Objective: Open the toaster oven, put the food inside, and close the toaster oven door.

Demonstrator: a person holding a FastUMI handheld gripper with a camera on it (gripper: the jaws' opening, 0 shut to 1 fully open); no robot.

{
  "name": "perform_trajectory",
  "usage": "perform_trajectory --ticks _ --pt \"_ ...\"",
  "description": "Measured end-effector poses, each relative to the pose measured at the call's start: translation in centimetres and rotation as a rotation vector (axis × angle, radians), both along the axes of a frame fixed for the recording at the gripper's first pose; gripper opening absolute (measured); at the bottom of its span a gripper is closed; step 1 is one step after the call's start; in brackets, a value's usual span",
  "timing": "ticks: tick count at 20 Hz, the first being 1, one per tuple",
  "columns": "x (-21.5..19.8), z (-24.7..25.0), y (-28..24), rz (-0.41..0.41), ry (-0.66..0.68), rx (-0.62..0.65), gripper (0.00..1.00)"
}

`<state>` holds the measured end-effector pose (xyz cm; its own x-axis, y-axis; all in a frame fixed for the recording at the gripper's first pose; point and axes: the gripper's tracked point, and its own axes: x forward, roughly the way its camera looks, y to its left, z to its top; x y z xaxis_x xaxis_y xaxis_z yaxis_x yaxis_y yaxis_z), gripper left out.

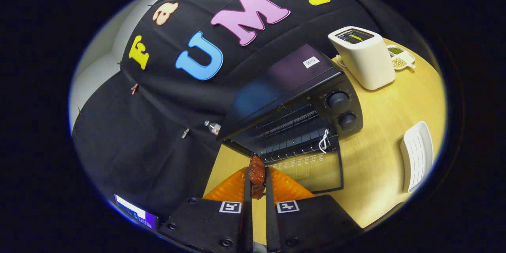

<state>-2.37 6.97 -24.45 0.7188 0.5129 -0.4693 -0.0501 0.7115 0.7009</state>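
A black toaster oven [300, 99] stands on the wooden table with its glass door [312, 170] folded down flat toward me. Its wire rack [292, 126] and dark inside are exposed. Two round knobs [338, 101] sit on its right panel. A white cord loop [324, 141] hangs at the door's right hinge side. My gripper [257, 174] is shut on a reddish-brown piece of food [257, 172], a glazed meat chunk held between the fingertips. The food hovers just before the open door's left corner, outside the oven cavity.
A white toaster [363, 57] stands beyond the oven, with a small divided dish of beans [400, 57] behind it. A white ribbed plate [417, 156] lies right of the oven door. A small bottle [213, 127] sits left of the oven by the black cloth wall.
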Motion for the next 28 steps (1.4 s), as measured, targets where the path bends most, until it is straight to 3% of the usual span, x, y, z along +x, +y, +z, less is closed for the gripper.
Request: perform_trajectory --ticks 3,12,17,21,23,25,26,28 --pt "3.3 -0.6 0.9 -0.100 -0.008 0.079 0.17" --pt "9.3 -7.1 2.2 -0.310 0.051 0.149 0.17" --pt "10.9 -9.3 2.6 -0.334 0.050 0.132 0.17" --pt "11.0 -9.8 0.9 -0.326 0.048 -0.008 0.17" --pt "10.7 -10.1 -0.2 -0.328 0.045 -0.085 0.26" --pt "10.5 -10.2 -1.9 -0.331 0.042 -0.163 0.50" --pt "10.2 -10.0 -2.4 -0.327 0.043 -0.180 0.66" --pt "9.7 -9.5 -3.3 -0.325 0.044 -0.207 0.83"
